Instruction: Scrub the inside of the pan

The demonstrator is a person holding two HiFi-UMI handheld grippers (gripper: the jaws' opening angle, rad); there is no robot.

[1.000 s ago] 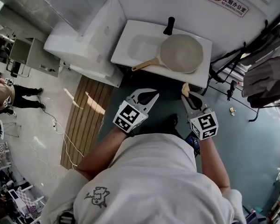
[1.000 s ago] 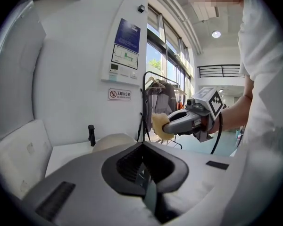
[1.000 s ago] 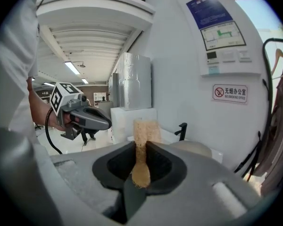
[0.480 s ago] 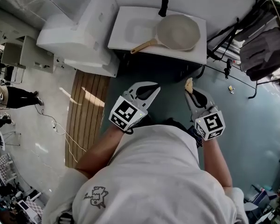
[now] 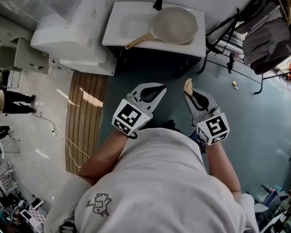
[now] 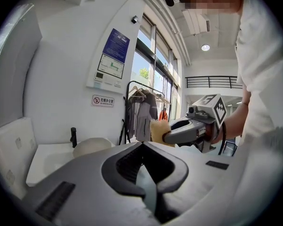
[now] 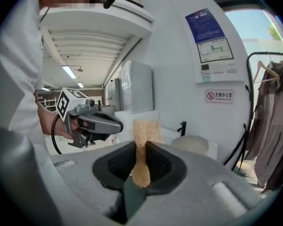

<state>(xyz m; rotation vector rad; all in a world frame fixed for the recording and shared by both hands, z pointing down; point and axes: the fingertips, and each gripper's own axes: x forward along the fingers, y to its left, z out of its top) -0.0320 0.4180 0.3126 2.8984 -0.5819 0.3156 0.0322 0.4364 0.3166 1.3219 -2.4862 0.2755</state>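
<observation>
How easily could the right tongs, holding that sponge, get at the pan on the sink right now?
Probably yes, though not yet: the right tongs, shut on the sponge, are short of the sink, over the floor. Nothing stands between them and the pan, whose open side faces up.

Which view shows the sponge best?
The right gripper view: the sponge fills the centre, clamped between the jaws. The head view shows only its tip; the left gripper view shows it poking from the right gripper.

Two grippers are showing, left gripper (image 5: 160,88) and right gripper (image 5: 188,92), plus one sponge (image 5: 187,84), one pan (image 5: 174,25), one sink (image 5: 117,34), one tap (image 5: 158,0).
</observation>
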